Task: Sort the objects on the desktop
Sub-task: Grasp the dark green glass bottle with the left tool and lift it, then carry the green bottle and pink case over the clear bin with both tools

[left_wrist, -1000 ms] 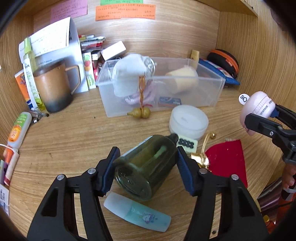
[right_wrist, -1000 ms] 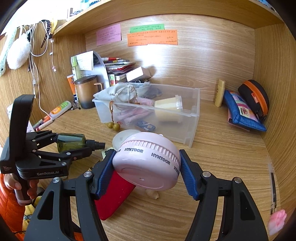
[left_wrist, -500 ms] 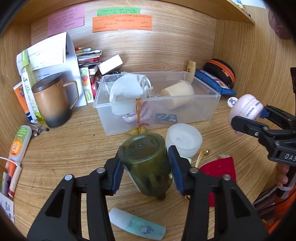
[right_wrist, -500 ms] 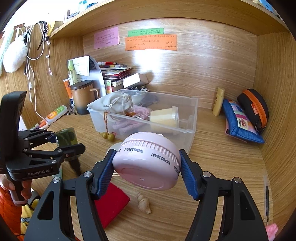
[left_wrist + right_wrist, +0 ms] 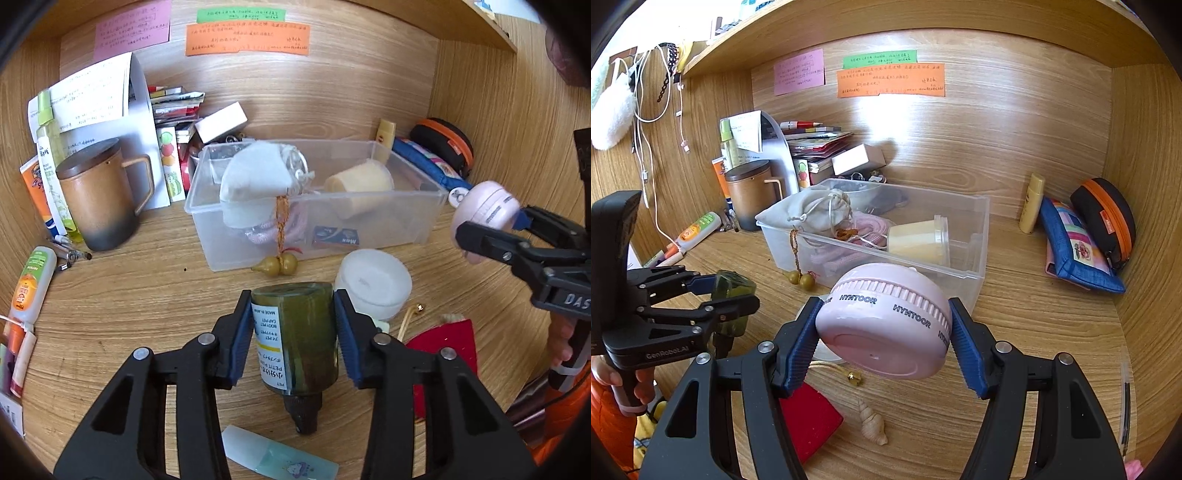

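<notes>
Closest in, my left claw (image 5: 293,334) has the dark green bottle (image 5: 299,332) between its blue ribbed pads, cap pointing back toward me, base toward the bin, and the jaws are closing on its sides. It hangs clear of the desk (image 5: 129,291). That body looks like smooth, glossy plastic with a paper label, so I'd want the pads square on the flat flanks, not on the rounded shoulder, or it could twist out.

My right claw (image 5: 882,338) is clamped on the pink round case (image 5: 886,325), a squat drum with a ribbed band and printed lettering around the rim. It's hard and slick by the look of it, and gripped across its width, so I'd keep it level while carrying it.

Under the claws, lying on the wood-grain desk: a pale blue tube (image 5: 280,458), a red felt pouch (image 5: 809,417), a small spiral shell (image 5: 872,424), and a white frosted lid or jar (image 5: 373,284).

Further out, the clear plastic bin (image 5: 975,266) is my likely drop spot. It already holds a soft grey drawstring bag (image 5: 816,214) and a cream tub (image 5: 919,240) on its side, with free room near the right end. I'd come in over the front wall and set each item down low.

Behind the bin on the left, a brown lidded mug (image 5: 99,199).
</notes>
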Demonstrator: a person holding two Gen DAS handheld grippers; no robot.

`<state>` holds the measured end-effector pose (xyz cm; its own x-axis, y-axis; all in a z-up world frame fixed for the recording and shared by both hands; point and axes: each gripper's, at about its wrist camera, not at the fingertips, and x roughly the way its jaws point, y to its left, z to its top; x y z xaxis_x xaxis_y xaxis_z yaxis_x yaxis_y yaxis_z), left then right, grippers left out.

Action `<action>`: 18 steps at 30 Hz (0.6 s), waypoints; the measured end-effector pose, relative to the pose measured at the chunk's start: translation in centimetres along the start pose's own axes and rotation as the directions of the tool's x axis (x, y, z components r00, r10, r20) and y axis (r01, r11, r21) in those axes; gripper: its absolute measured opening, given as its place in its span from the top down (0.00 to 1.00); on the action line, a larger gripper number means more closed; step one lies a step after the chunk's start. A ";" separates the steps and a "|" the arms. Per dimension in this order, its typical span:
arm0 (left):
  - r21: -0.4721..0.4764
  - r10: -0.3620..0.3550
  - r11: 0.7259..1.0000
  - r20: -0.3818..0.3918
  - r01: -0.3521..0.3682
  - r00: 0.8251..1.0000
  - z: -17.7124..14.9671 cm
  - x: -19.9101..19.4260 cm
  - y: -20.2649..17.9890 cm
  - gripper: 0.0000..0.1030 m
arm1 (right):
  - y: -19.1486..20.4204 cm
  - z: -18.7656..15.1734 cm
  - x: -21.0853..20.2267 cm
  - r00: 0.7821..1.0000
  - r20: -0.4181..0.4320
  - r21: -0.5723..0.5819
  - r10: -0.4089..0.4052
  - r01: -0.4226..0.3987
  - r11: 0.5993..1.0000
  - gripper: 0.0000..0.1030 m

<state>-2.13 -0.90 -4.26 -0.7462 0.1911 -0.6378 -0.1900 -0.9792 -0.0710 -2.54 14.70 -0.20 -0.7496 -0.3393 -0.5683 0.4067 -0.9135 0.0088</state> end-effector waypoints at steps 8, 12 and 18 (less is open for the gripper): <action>0.023 -0.014 1.000 0.051 0.013 0.999 1.8 -1.6 -0.8 0.60 | 0.0 1.2 -0.3 1.000 0.022 -0.014 0.003 -0.003 1.000 0.39; 0.040 -0.025 0.999 0.082 0.022 0.996 2.7 -2.4 -1.3 0.60 | -0.2 2.0 -0.5 0.999 0.036 -0.020 -0.001 0.002 1.000 0.39; 0.056 -0.046 0.998 0.118 0.039 0.992 4.5 -3.3 -1.6 0.60 | -0.8 3.2 -0.8 0.999 0.053 -0.013 -0.011 0.011 1.000 0.39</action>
<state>-2.20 0.35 1.41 -0.8067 0.2422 -0.5391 -0.2547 -0.9656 -0.0526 -3.91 14.98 2.87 -0.7805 -0.3408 -0.5240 0.4048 -0.9144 -0.0084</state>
